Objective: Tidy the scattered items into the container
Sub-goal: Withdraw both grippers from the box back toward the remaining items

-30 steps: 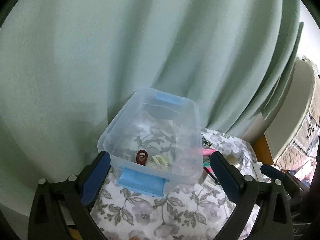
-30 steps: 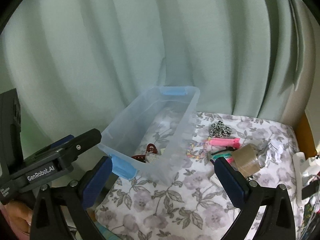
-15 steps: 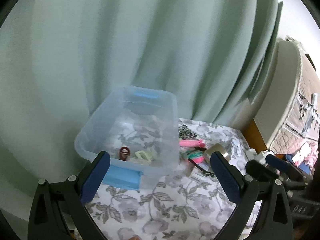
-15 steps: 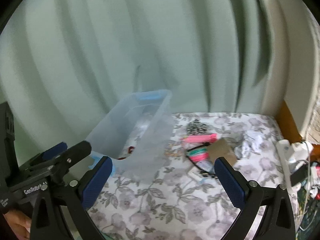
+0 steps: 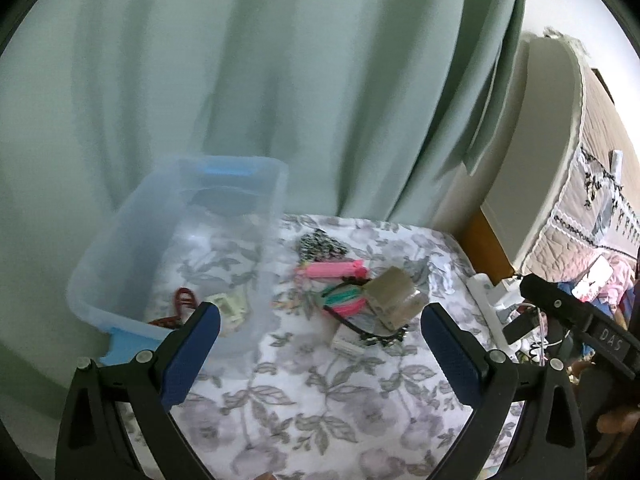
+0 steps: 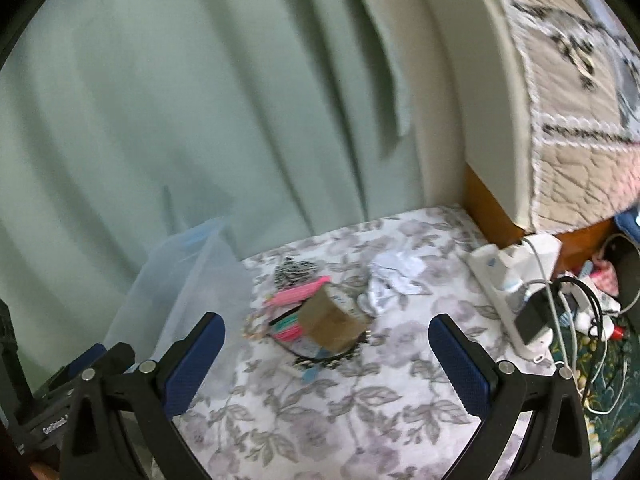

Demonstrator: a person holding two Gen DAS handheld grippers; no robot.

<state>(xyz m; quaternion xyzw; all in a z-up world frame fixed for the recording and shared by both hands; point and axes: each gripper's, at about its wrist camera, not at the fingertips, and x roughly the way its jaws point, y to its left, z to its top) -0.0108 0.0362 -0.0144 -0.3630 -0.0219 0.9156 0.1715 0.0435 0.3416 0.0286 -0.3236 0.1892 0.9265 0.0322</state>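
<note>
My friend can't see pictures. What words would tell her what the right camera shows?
Open tongs hover over a flowery cloth, aimed at a pile with a brown tape roll, pink clips and a zebra-print scrunchie. A clear plastic box stands left of the pile, crumpled paper right, green curtain behind.

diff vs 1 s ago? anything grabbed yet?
Nothing grabbed. Both cameras have swung right: the clear bin has slid toward the left of each view and the pile around the tape roll now sits between the right gripper fingers. Left gripper and right stay open and empty; clips in the bin and the scattered items are unmoved.
</note>
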